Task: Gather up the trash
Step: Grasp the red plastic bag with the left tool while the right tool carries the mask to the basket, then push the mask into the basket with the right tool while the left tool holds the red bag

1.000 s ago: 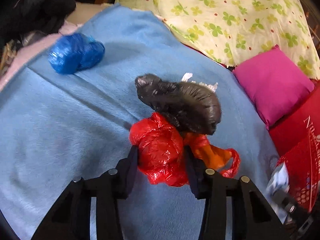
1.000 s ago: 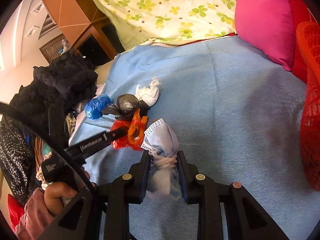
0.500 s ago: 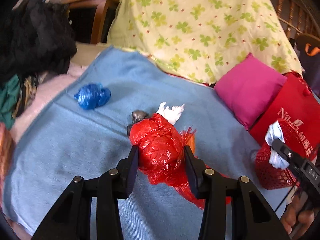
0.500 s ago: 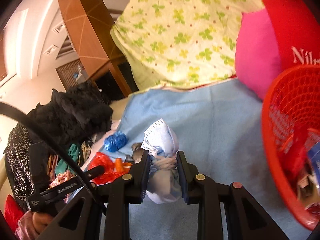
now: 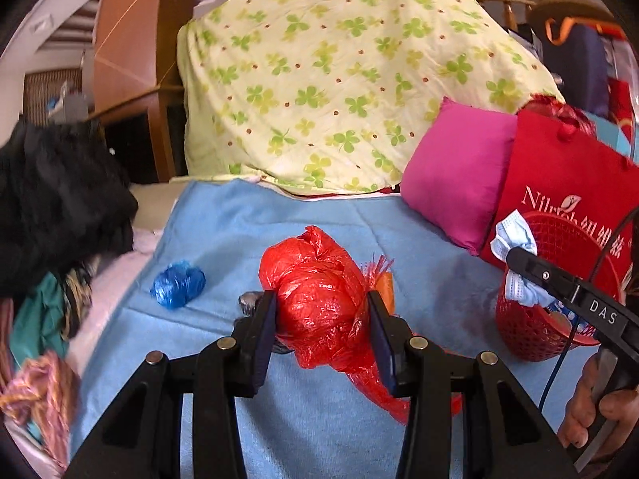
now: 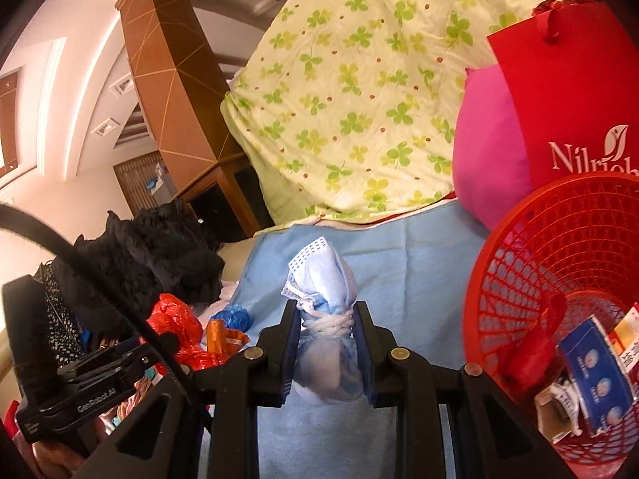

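My left gripper (image 5: 321, 319) is shut on a crumpled red plastic bag (image 5: 315, 303), held above the blue blanket (image 5: 239, 223); an orange scrap (image 5: 385, 283) hangs behind it. My right gripper (image 6: 325, 327) is shut on a rolled-up blue face mask (image 6: 323, 275) bound with its white loops. That mask (image 5: 515, 239) also shows in the left wrist view, over the red mesh basket (image 5: 531, 319). The basket (image 6: 531, 247) sits just right of my right gripper and holds cartons and red wrapping. A blue bag ball (image 5: 177, 283) lies on the blanket, and a dark bag (image 5: 249, 301) peeks from behind the left finger.
A clover-print quilt (image 5: 339, 80) is piled at the back, with a magenta cushion (image 5: 455, 175) and a red paper bag (image 5: 571, 183) to its right. A black garment heap (image 5: 52, 199) and mixed clothes border the blanket's left edge. A hand (image 5: 595, 415) grips the right tool.
Both grippers have risen with their loads. The red bag has come up off the blanket, away from the dark bag. The mask has travelled right, up to the red basket.
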Motion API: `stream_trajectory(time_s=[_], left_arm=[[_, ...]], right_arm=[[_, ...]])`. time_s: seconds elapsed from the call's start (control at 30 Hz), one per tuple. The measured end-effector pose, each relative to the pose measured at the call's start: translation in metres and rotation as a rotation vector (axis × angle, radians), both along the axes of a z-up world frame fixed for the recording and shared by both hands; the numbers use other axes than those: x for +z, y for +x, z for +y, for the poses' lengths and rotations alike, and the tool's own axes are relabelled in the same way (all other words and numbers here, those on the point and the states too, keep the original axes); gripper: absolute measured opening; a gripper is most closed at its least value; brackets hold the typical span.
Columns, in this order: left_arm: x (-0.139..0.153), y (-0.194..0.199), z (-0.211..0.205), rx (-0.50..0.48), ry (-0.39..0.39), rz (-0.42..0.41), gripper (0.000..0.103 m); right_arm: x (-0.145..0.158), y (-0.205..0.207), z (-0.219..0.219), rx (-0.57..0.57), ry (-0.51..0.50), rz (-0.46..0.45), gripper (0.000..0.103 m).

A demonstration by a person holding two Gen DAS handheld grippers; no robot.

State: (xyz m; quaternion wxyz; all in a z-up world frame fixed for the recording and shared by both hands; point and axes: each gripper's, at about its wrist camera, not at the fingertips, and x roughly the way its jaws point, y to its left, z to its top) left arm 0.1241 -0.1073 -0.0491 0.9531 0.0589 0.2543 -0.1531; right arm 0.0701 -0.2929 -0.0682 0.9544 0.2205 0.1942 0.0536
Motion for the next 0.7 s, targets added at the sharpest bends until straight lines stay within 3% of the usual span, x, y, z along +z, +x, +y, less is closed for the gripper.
stream_trajectory(time_s=[0.33, 0.7], left_arm=[[0.008, -0.01, -0.038, -0.03, 0.081, -0.027, 0.046], [0.015, -0.018, -0.064, -0.072, 0.118, -0.051, 0.046]], right_arm=[[0.007, -0.007, -0.02, -0.042, 0.026, -0.026, 0.028], [0.01, -0.014, -0.031, -0.063, 0.047, -0.037, 0.028]])
